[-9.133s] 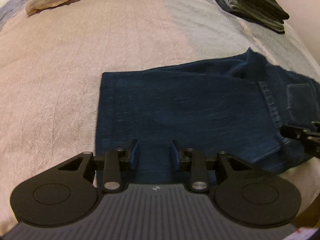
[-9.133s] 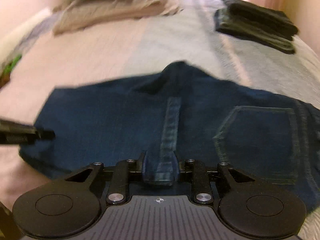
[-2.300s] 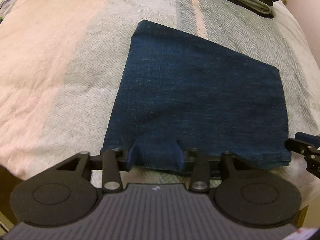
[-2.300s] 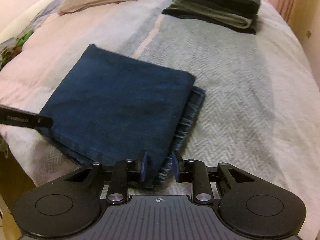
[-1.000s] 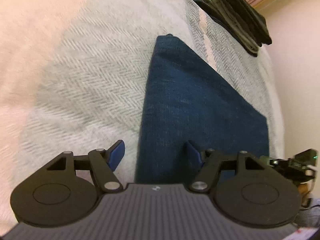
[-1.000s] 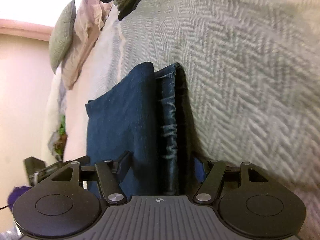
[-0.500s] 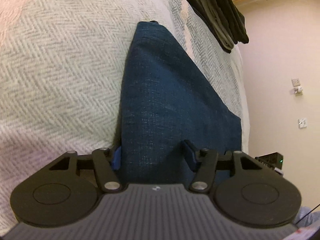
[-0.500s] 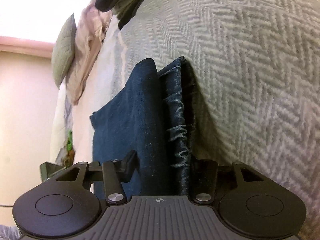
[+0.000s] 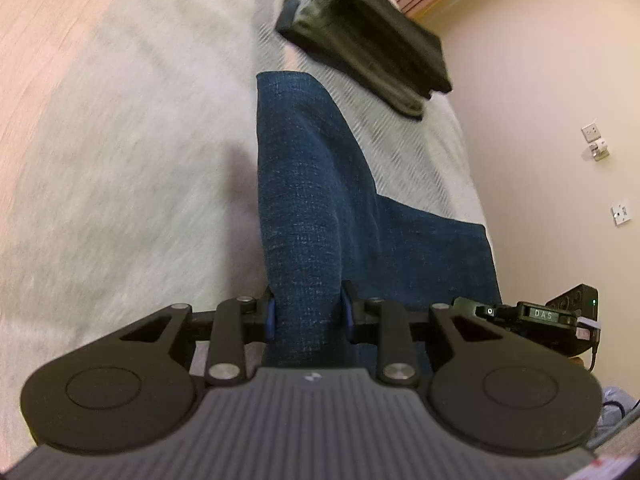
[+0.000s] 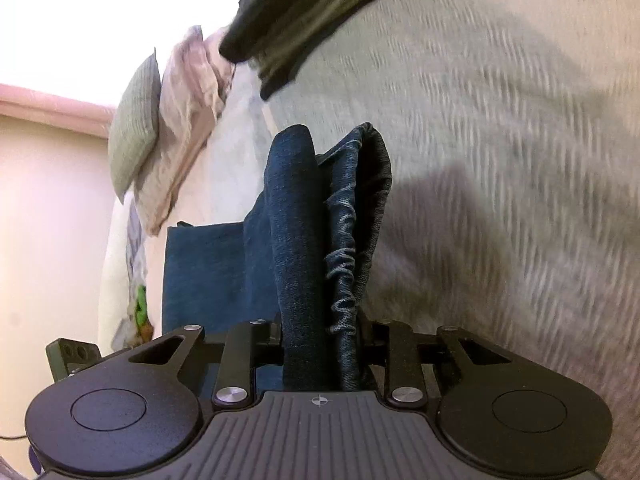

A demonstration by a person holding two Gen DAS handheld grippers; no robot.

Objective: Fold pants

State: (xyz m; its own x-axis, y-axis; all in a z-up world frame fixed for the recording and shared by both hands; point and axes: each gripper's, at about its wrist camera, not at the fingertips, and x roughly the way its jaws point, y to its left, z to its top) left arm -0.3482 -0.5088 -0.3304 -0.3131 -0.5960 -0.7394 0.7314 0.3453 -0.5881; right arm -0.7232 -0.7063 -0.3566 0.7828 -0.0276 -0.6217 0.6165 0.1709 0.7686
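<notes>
Both grippers, left gripper [image 9: 307, 316] and right gripper [image 10: 322, 330], are closing on the folded jeans [image 9: 320, 208], apparently lifting them toward the folded stack [image 9: 368, 36], which needs level carrying.

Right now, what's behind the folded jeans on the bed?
Behind the folded jeans, a dark folded clothes stack lies on the bedspread, with pillows farther back. Bedspread directly behind the raised bundle is hidden.

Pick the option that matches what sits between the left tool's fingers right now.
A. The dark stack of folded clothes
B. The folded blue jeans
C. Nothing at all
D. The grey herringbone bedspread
B: the left tool is closing its jaws on the edge of the folded blue jeans, whose thick denim fills the gap between its fingers.
</notes>
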